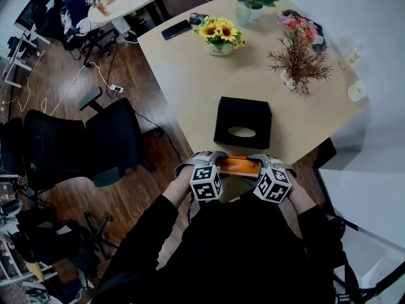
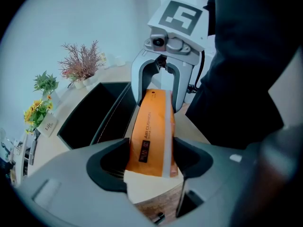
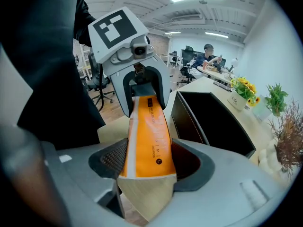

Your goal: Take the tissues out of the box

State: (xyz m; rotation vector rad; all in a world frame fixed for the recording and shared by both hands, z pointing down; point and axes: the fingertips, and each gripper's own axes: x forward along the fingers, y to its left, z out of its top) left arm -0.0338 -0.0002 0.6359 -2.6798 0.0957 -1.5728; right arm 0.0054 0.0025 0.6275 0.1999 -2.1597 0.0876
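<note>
Hanging just beside the black box (image 1: 243, 114), already out of it, the orange tissue pack (image 1: 237, 167) is clamped at its ends by the left gripper (image 2: 149, 161) and right gripper (image 3: 147, 163); it is judged light, soft and slippery-wrapped, best gripped at those ends.

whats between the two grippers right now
An orange pack spans from the left gripper to the right gripper, each gripping one end; the head view shows it.
</note>
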